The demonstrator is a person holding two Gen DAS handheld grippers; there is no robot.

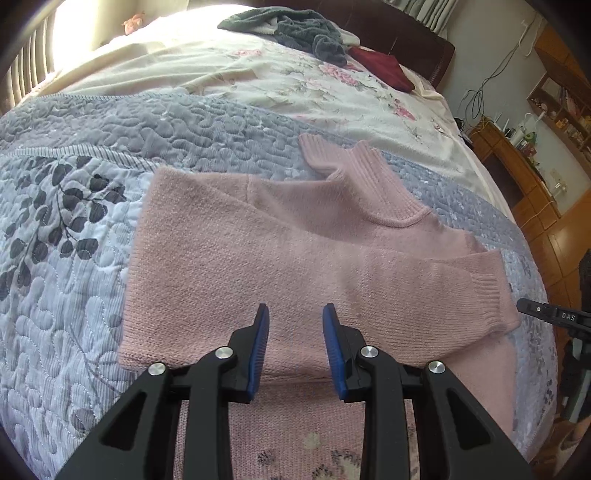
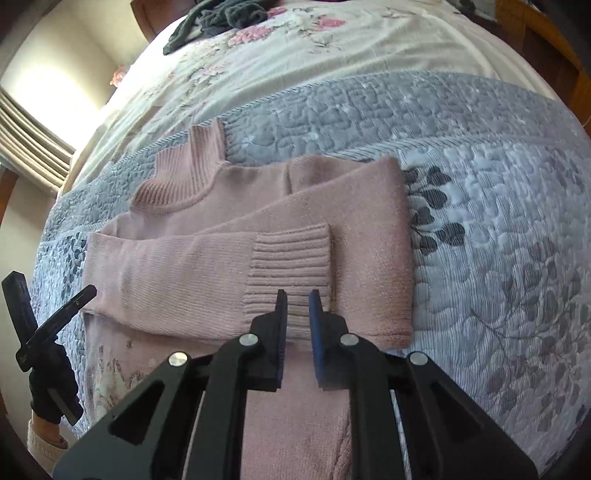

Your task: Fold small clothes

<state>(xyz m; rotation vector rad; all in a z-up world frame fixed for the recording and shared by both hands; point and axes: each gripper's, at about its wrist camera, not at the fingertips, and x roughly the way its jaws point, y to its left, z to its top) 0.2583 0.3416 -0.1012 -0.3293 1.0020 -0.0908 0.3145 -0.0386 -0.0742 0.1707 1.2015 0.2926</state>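
Two handheld grippers hover over a pink knit sweater (image 1: 280,236) that lies partly folded on the grey-blue quilted bedspread (image 1: 74,258) of a bed. Farther up the bed, well apart from the sweater, a heap of dark grey-green clothes (image 1: 295,29) and a dark red garment (image 1: 384,66) rest on a cream floral blanket (image 1: 258,81); nothing lies between the grippers and the sweater. The left gripper (image 1: 295,314) hangs above the sweater's body with its blue-padded fingers spread apart and nothing between them. The right gripper (image 2: 298,295) sits low over the ribbed cuff (image 2: 291,258) of a sleeve folded across the body; its fingers stand a narrow gap apart, with the cuff showing in that gap, and whether they touch the knit cannot be told. The left view alone shows the room to the right of the bed: a wooden floor, a wooden desk (image 1: 517,166) with small items and trailing cables, shelves on the wall, and a tip of the other gripper at the frame's edge. The right view alone shows a bright window with striped curtains (image 2: 33,140) and a dark-gloved hand (image 2: 48,384) holding the left tool beside the sweater's shoulder. In both views the high ribbed collar (image 1: 369,184) points away towards the floral blanket.
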